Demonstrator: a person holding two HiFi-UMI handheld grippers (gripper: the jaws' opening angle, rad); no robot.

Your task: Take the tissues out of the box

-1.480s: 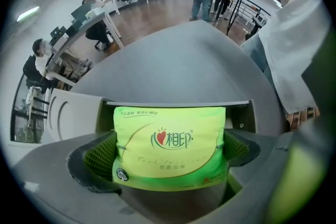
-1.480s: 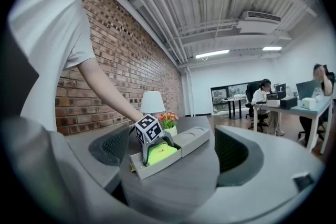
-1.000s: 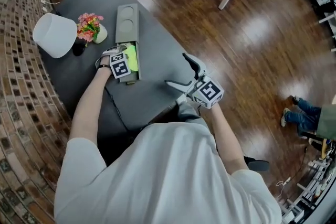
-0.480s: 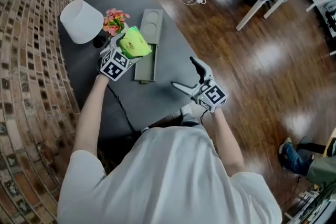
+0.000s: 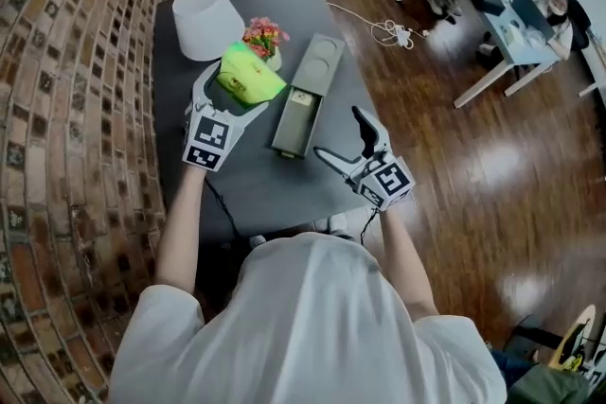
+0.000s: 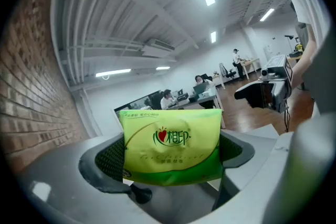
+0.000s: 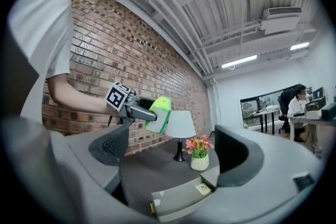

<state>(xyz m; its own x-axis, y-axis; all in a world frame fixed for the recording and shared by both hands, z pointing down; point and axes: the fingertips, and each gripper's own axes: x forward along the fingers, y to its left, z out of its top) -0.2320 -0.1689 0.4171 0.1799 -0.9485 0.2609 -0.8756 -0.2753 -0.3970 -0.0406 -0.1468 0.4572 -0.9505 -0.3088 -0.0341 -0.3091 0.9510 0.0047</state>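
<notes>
A green tissue pack (image 5: 249,76) hangs in the air above the dark table (image 5: 246,175), clamped between the jaws of my left gripper (image 5: 234,95). In the left gripper view the pack (image 6: 172,146) fills the space between both pads and points up toward the ceiling. The right gripper view also catches the pack (image 7: 159,113) raised beside the brick wall. The long grey box (image 5: 308,109) lies open on the table, its inside showing nothing. My right gripper (image 5: 343,135) hovers open just right of the box (image 7: 181,199), with nothing between its fingers.
A white lamp (image 5: 206,20) and a small vase of pink flowers (image 5: 264,39) stand at the table's far end. A brick wall runs along the left. Wooden floor, a cable (image 5: 393,31) and office desks with seated people lie to the right.
My left gripper has lifted the green pack out of the box and up above the table. The right gripper stays open beside the box. The head view has swung left.
</notes>
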